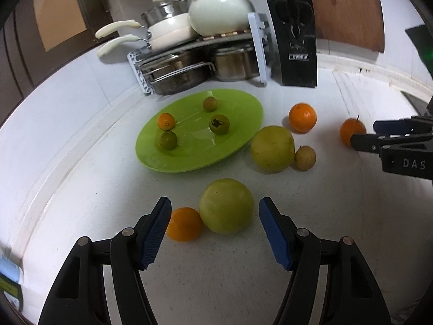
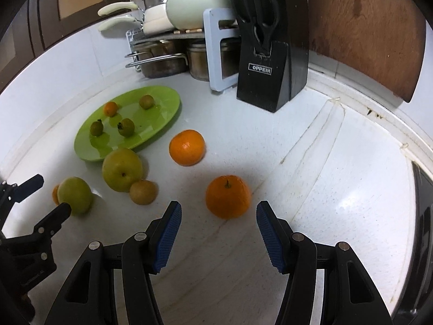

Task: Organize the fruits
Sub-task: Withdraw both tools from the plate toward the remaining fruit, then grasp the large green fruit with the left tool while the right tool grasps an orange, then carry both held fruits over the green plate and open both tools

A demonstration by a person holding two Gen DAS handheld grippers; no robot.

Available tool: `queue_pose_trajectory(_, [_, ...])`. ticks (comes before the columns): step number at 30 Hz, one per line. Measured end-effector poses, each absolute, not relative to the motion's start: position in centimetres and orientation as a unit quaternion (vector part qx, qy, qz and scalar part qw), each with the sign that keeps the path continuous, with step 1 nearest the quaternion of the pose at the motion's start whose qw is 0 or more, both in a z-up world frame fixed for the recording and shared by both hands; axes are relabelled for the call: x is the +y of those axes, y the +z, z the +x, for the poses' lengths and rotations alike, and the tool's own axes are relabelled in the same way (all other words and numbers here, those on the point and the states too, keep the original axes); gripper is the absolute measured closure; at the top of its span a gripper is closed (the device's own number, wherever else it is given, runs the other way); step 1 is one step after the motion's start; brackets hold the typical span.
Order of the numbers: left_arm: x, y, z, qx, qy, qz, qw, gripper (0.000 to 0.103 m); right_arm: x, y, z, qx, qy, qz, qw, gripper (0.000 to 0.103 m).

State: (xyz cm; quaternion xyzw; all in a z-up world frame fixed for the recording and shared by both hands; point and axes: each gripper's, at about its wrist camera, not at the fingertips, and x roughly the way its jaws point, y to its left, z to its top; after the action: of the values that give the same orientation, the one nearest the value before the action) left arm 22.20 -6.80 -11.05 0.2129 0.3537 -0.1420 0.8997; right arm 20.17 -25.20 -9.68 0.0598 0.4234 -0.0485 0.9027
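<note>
A green plate on the white counter holds several small fruits. My left gripper is open, with a green apple just ahead between its fingers and a small orange beside it. A second green apple and a small brown fruit lie right of the plate. My right gripper is open, with a stemmed orange just ahead. Another orange lies farther back.
A dish rack with pots and a white teapot stands behind the plate. A black knife block stands to its right. A wooden board leans on the back wall.
</note>
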Motion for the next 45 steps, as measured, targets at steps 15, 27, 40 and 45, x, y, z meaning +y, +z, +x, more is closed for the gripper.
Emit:
queue_pose_trajectory(15, [-8.0, -12.5, 23.9, 0.372, -0.158, 0.238, 0.883, 0.050, -25.5, -10.8, 21.7, 0.429, -0.047, 0.063, 0.900, 0.049])
queue_pose_trajectory(27, [-8.1, -12.7, 24.5, 0.382, -0.160, 0.220, 0.883, 0.054, -26.1, -11.5, 22.5, 0.439, -0.053, 0.068, 0.894, 0.060])
queue_pose_trajectory(40, [-7.2, -10.6, 23.9, 0.377, -0.169, 0.172, 0.894, 0.054, -25.1, -9.9, 21.3, 0.424, -0.030, 0.062, 0.903, 0.060])
queue_pose_trajectory(45, [-6.8, -9.6, 23.3, 0.368, -0.171, 0.159, 0.900, 0.054, -24.7, -8.9, 20.9, 0.413, -0.022, 0.060, 0.908, 0.060])
